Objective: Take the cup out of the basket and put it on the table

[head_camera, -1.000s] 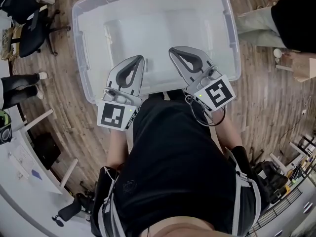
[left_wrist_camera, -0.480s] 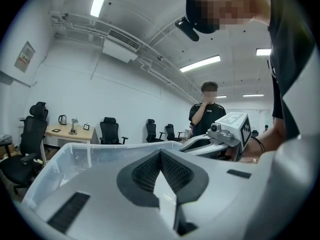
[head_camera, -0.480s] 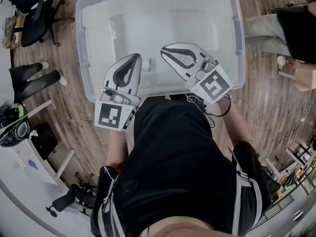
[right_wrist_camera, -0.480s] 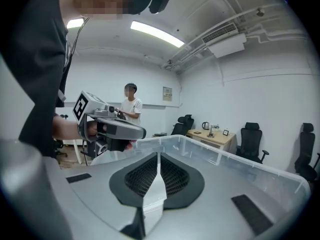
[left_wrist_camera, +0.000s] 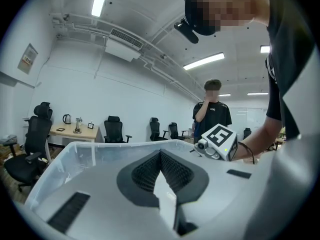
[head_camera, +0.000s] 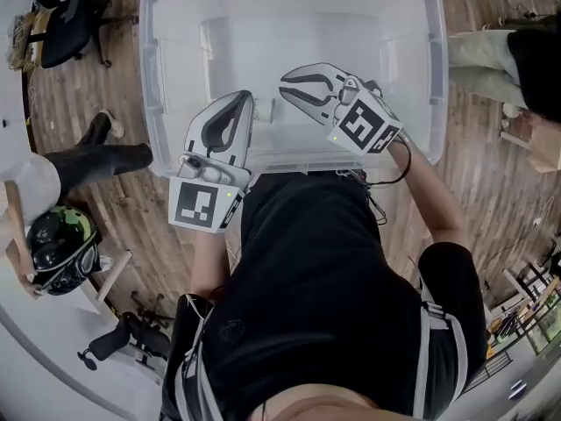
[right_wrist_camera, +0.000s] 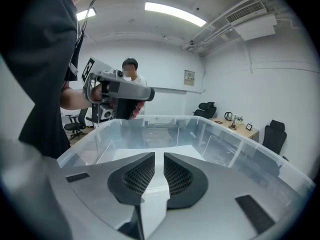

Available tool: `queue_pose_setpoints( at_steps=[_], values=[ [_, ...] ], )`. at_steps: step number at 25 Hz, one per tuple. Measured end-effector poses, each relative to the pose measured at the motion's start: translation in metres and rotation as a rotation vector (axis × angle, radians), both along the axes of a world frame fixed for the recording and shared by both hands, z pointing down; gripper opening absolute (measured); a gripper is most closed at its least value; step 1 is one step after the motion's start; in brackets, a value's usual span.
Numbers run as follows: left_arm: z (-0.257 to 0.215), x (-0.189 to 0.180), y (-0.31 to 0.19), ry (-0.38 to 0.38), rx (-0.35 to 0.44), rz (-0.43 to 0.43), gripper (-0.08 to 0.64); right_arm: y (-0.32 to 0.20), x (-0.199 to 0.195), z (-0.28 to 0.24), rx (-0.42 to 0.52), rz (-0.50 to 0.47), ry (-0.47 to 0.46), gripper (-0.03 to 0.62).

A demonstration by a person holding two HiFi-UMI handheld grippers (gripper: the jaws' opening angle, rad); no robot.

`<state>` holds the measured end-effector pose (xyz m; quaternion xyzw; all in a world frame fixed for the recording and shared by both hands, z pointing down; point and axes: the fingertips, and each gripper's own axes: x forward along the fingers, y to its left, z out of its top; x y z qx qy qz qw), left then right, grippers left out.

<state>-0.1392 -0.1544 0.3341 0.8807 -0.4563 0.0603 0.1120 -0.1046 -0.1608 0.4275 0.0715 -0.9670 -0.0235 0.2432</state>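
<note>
Head view and both gripper views. A clear plastic basket (head_camera: 147, 68) is set on a wooden floor (head_camera: 491, 174) directly in front of the person.

The left gripper (head_camera: 248, 100) is held at the near wall of the basket, left of centre. Its tips lie just over the rim and point far. Its jaws are closed tip to tip and nothing is gripped.

The right gripper (head_camera: 284, 83) is held over the near-right part of the basket and is angled far and left, close to the left gripper but apart from it. Its jaws have just been opening. Only a narrow slit is seen between the pads in the right gripper view, and nothing is seen in the slit.

The cup cannot be made out with certainty in any view, since the pale floor and walls of the basket are seen through one another. A standing person (left_wrist_camera: 212, 115) is seen beyond the far rim.
</note>
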Motion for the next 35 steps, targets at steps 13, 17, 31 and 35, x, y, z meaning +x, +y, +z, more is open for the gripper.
queue_pose_setpoints(
  at_steps=[13, 17, 31, 35],
  values=[
    [0.006, -0.005, -0.004, -0.002, -0.024, -0.019, 0.018, 0.015, -0.015, 0.116, 0.003, -0.273, 0.222, 0.092],
    [0.008, -0.004, -0.004, -0.013, -0.036, -0.027, 0.018, 0.019, -0.011, 0.156, 0.021, -0.34, 0.296, 0.103],
    [0.018, -0.021, -0.003, -0.024, -0.073, -0.06, 0.018, 0.036, -0.027, 0.238, 0.208, -0.491, 0.403, 0.147],
    [0.021, -0.023, -0.002, -0.022, -0.075, -0.068, 0.018, 0.042, -0.035, 0.251, 0.239, -0.524, 0.41, 0.149]
  ],
)
